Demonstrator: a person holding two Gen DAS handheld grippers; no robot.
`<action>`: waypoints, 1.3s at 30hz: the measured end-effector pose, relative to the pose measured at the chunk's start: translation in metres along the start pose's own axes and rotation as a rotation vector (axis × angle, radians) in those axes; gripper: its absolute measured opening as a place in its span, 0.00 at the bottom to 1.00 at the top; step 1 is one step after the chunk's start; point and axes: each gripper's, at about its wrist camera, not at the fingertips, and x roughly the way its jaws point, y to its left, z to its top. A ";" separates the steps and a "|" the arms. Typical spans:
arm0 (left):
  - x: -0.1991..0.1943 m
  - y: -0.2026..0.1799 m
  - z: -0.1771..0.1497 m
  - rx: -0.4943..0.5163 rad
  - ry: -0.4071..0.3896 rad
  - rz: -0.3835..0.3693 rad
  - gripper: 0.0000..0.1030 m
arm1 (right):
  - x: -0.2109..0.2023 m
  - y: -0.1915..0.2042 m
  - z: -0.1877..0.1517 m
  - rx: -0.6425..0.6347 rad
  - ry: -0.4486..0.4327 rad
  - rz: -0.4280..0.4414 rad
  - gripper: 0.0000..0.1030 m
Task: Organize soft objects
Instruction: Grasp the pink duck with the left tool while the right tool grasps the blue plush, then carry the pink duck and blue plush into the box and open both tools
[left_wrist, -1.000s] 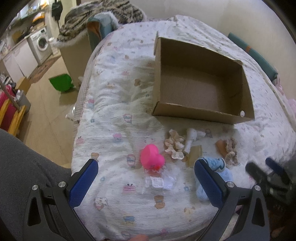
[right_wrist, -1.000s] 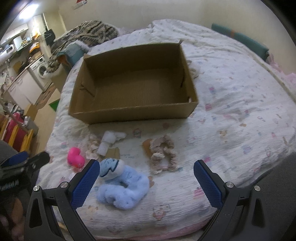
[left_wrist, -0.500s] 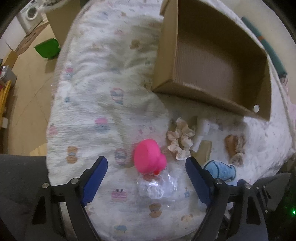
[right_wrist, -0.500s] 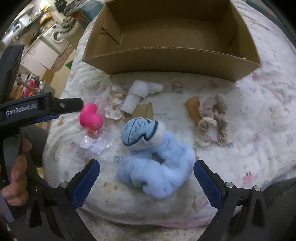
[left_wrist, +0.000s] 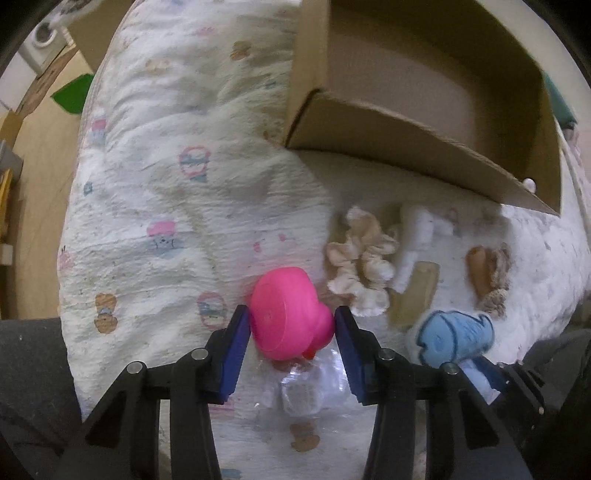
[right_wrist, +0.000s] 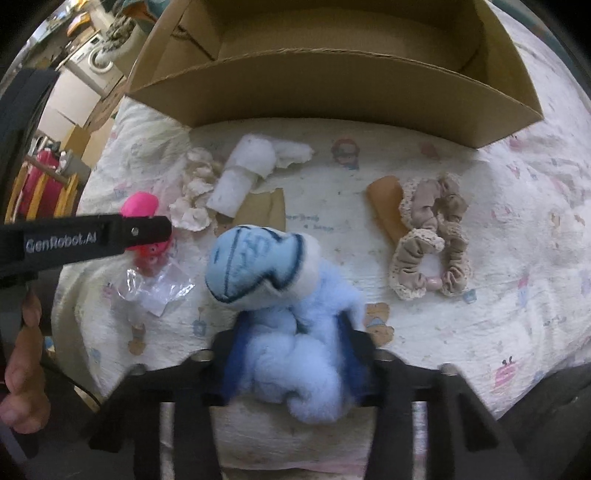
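1. My left gripper (left_wrist: 291, 328) points down at the bed (left_wrist: 177, 229). Its jaws have just been closing, and the blue pads now press on both sides of the pink toy duck (left_wrist: 288, 317).
2. The pink toy duck sits at the near edge of the bed, on a crumpled clear plastic bag (left_wrist: 303, 391) that spreads out toward me from under it.
3. My right gripper (right_wrist: 291, 362) also points down. Its jaws have just been closing too, and they now squeeze the light blue plush toy (right_wrist: 291, 343), whose fleecy body bulges out between the pads.
4. The plush's head, with dark blue stitched lines, sticks up just beyond my right gripper.
5. Farther away, an open cardboard box (right_wrist: 332, 92) stands on the bed.
6. Between the box and my grippers lie a cream scrunchie (left_wrist: 362, 269), a rolled white cloth (right_wrist: 243, 173) and a piece of brown card (right_wrist: 266, 210).
7. To the right lies a beige scrunchie (right_wrist: 432, 243) set against an orange-brown piece (right_wrist: 388, 203).
8. In the right wrist view, my hand (right_wrist: 22, 373) grips the left gripper's handle at the left edge.
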 end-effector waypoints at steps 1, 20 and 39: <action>-0.005 -0.002 -0.001 0.008 -0.016 0.003 0.41 | -0.001 -0.002 0.000 0.008 -0.002 0.011 0.26; -0.124 -0.030 -0.017 0.071 -0.318 0.049 0.41 | -0.133 -0.038 0.010 0.063 -0.346 0.183 0.04; -0.113 -0.071 0.063 0.127 -0.361 0.043 0.41 | -0.148 -0.056 0.114 0.038 -0.452 0.193 0.04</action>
